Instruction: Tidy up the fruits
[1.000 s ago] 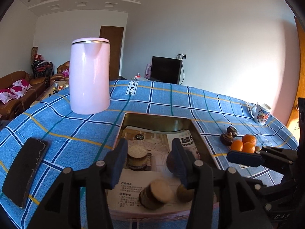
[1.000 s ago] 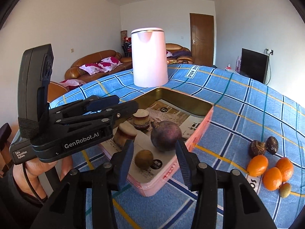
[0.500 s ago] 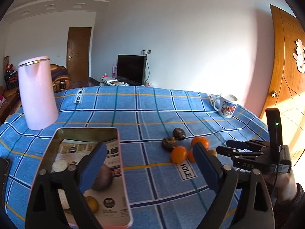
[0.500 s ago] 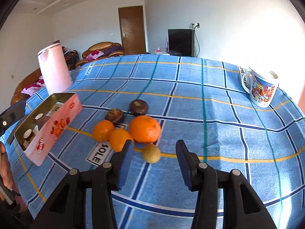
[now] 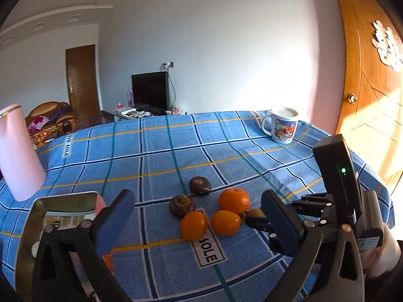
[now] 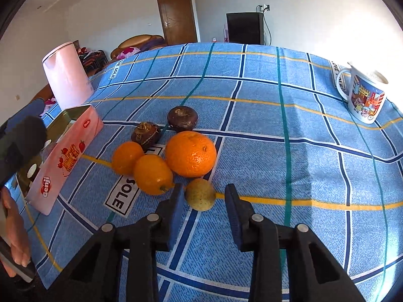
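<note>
Both grippers have swung from the tin (image 6: 75, 136) to the fruit pile. Right gripper (image 6: 201, 202): jaws closing around small yellow-green fruit (image 6: 200, 194), not yet pressing. Left gripper (image 5: 199, 222): jaws opening, empty, farther back.

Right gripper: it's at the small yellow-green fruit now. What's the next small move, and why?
Probably finish closing before lifting. The right gripper has the small yellow-green fruit between its fingers, and its jaws are closing, but a gap still shows on the right side. The fruit sits close to the large orange and a smaller orange, so lift straight up once gripped, then carry it toward the pink tin.
</note>
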{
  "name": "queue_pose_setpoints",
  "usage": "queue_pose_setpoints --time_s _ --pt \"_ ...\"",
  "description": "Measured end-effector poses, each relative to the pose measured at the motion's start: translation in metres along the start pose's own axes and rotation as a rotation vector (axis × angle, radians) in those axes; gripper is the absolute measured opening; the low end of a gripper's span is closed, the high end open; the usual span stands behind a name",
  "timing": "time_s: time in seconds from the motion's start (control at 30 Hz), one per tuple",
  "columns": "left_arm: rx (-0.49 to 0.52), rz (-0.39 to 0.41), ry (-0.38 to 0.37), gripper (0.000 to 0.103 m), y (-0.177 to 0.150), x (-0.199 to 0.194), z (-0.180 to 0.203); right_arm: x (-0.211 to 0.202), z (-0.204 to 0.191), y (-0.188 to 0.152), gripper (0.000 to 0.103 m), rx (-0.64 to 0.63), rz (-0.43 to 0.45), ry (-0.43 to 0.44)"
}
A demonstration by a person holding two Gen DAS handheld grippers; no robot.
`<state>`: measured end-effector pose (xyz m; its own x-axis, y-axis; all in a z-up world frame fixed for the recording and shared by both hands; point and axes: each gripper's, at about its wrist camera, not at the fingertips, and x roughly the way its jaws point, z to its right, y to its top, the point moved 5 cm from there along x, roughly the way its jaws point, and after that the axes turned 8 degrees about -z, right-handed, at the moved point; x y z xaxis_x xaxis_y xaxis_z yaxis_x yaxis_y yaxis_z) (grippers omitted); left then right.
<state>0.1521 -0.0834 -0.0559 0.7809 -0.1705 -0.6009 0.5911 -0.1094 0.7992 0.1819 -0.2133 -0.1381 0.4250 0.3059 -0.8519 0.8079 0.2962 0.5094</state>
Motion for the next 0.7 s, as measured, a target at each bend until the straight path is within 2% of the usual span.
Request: queue_pose_setpoints --time_s 0.07,0.13,0.27,0.4,0.47,0.5,0.53,0.7 --pt "0.021 -0.028 0.048 0.101 -0.003 0.012 0.003 0.002 0.002 0.000 0.027 0.003 -0.011 0.012" --pt "0.042 -0.059 0.054 0.101 -0.007 0.023 0.006 -0.001 0.003 -0.001 0.027 0.013 0.003 0.015" --pt "0.021 -0.121 0.018 0.097 -0.015 0.041 0.007 -0.015 0.018 -0.001 0.027 0.068 0.064 -0.027" --pt "0.060 -0.136 -0.024 0.084 -0.014 0.047 0.020 -0.023 0.031 -0.003 0.027 0.127 0.102 -0.020" --pt "0.103 -0.178 -0.020 0.075 -0.016 0.055 0.030 -0.025 0.033 -0.003 0.027 0.135 0.112 -0.020" --pt "0.117 -0.189 -0.034 0.063 -0.016 0.058 0.035 -0.026 0.033 -0.003 0.027 0.138 0.117 -0.022" --pt "0.127 -0.197 -0.049 0.056 -0.016 0.060 0.039 -0.027 0.034 -0.003 0.027 0.140 0.121 -0.022" --pt "0.141 -0.260 -0.066 0.055 -0.017 0.074 0.046 -0.029 0.036 -0.004 0.027 0.150 0.129 -0.019"
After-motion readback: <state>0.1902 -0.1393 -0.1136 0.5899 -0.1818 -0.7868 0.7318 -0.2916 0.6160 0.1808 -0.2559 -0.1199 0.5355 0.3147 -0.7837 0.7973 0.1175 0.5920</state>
